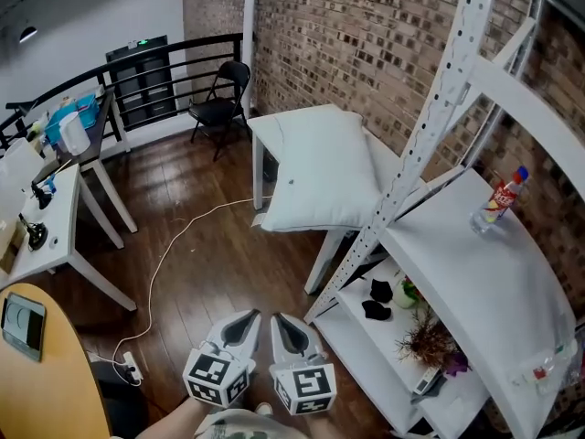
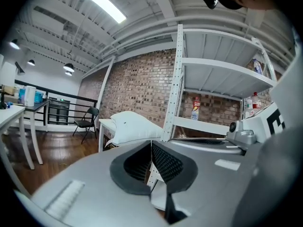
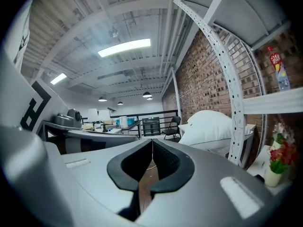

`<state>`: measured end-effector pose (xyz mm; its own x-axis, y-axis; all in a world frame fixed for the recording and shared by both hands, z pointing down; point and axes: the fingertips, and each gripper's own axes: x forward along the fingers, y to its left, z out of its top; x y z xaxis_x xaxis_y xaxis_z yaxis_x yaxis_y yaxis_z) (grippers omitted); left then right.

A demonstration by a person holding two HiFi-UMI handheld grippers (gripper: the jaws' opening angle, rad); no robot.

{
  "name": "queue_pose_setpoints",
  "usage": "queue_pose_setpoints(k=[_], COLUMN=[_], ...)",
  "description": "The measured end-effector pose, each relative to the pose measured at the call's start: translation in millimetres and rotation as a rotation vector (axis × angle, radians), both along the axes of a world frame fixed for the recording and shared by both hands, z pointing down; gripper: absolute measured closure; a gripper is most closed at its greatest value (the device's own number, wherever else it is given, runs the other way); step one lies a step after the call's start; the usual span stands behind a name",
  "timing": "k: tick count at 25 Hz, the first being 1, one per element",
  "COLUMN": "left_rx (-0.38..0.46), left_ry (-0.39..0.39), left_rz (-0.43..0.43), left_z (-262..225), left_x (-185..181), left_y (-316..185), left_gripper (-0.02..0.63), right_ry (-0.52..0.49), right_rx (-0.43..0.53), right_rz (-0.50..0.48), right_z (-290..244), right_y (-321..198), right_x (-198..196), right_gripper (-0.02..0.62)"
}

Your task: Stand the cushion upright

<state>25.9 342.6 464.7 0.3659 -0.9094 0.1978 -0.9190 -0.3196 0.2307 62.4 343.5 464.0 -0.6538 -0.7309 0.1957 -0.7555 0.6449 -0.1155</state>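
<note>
- With both pairs of jaws pressed together and nothing between them, the left gripper [image 1: 239,326] and the right gripper [image 1: 291,327] sit side by side, almost touching. Both are empty and point ahead, slightly downward.
- Directly ahead of the tips there is only wooden floor, with a white cable [image 1: 174,245] trailing off to the left gripper's side.
- Beyond that floor, ahead and slightly toward the right gripper's side, the cushion [image 1: 324,176] lies flat on a small white table [image 1: 260,128]. Its near edge hangs past the tabletop, and it is well apart from both grippers.
- On the right gripper's side, the perforated upright [image 1: 430,126] of a white shelf rack leans across the approach and crosses in front of the cushion's right-hand corner.
- Past the table stands a brick wall [image 1: 347,35].
- The cushion looks plump, soft and light, so it should sag and fold rather than hold its shape. It is not fragile, but the smooth cover may slide between the pads.
- A shallow pinch would likely catch only fabric. A deeper bite that includes the filling seems safer, one gripper at each near corner, once the jaws are opened.
- Stood on edge, it will probably need the wall behind it for support.
</note>
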Motion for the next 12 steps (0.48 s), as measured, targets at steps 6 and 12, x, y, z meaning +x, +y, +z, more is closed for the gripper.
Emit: queue_pose_setpoints(k=[6,12], left_rx=[0.007,0.016], left_ry=[0.026,0.057], left_rz=[0.022,0.057], left_z=[3.2,-4.3], left_x=[-24.8,-53.2], left_y=[-56.4,-114.2], left_gripper=[0.606,0.606], right_ry=[0.028,0.065], right_rx=[0.000,0.008], right_rz=[0.030,0.077], right_z=[2.2,-5.0], right_y=[-55.3,-110.4], right_x=[-22.2,-46.8], right_gripper=[0.592,0.592])
